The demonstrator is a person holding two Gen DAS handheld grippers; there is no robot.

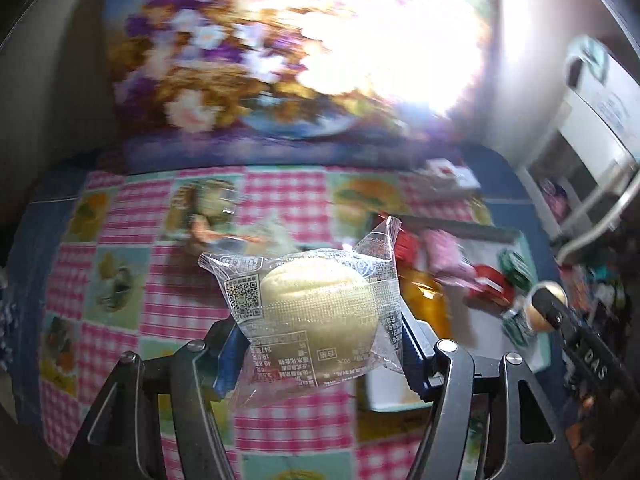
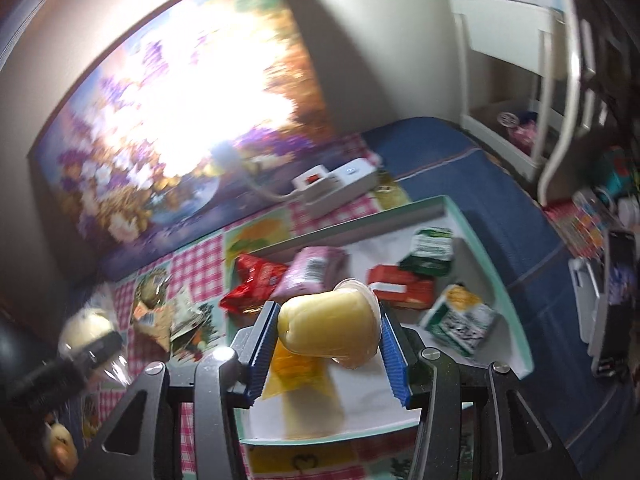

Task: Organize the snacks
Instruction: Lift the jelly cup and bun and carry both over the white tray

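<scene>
My left gripper (image 1: 320, 322) is shut on a round pale bun in a clear printed wrapper (image 1: 316, 300), held above the pink checked tablecloth (image 1: 168, 300). My right gripper (image 2: 329, 336) is shut on a pale yellow jelly cup (image 2: 320, 312) lying sideways between the blue pads (image 2: 264, 344), over the white tray with a teal rim (image 2: 504, 284). The tray holds red packs (image 2: 400, 286), a pink pack (image 2: 312, 272), green packs (image 2: 432, 252) and an orange packet (image 2: 296, 368). In the left wrist view the tray (image 1: 460, 229) lies to the right.
A white power strip (image 2: 336, 184) lies behind the tray by a floral picture (image 2: 180, 128) against the wall. Loose wrappers (image 2: 160, 312) sit left of the tray. A phone on a stand (image 2: 616, 300) and a white shelf (image 2: 520, 128) stand at the right.
</scene>
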